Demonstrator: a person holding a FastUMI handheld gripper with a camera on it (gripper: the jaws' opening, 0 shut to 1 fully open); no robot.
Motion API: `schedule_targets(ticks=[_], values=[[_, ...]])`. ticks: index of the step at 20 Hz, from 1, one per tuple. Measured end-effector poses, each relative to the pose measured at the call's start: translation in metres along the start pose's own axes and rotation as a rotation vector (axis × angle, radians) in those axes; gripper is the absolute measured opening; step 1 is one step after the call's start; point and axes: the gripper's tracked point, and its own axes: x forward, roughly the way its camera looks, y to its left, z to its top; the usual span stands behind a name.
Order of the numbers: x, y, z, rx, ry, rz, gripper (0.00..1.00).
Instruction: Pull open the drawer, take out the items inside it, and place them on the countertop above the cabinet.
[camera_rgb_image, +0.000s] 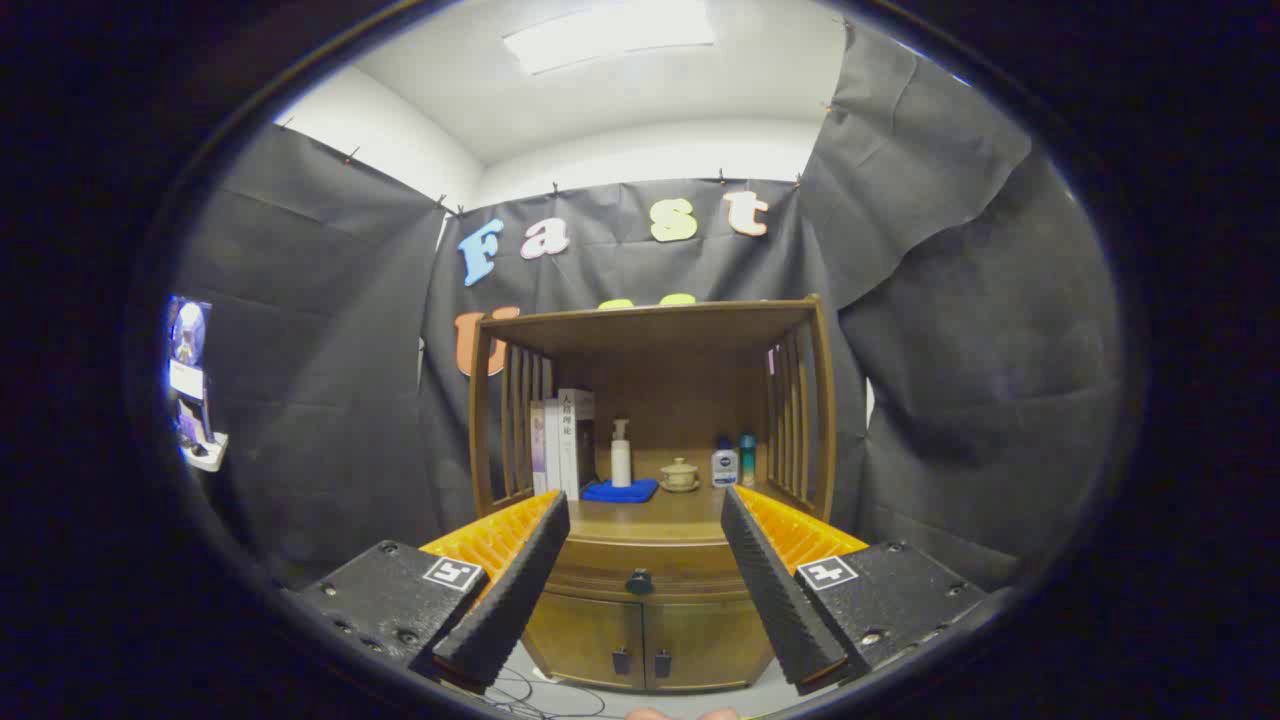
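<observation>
A wooden cabinet (650, 430) stands ahead against the booth wall. Its drawer (600, 580) is closed, with a dark round knob (639, 581) at its middle, seen between my fingers and some way beyond them. Above the drawer lies the countertop (650, 515), under an open shelf frame. My gripper (645, 505) is open, fingers spread wide, holding nothing and well short of the cabinet. What the drawer holds is hidden.
On the countertop stand books (562, 443), a white pump bottle (621, 455) on a blue cloth (620, 491), a small lidded pot (679, 475) and two small bottles (733, 463). Two lower doors (645, 640) sit under the drawer. Cables (540, 695) lie on the floor.
</observation>
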Motion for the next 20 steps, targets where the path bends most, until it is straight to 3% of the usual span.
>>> schedule_targets(ticks=[12,20], values=[[0.021,0.015,-0.016,0.003,0.045,-0.032,0.99],[0.049,0.026,-0.055,-0.006,0.101,-0.036,0.99]])
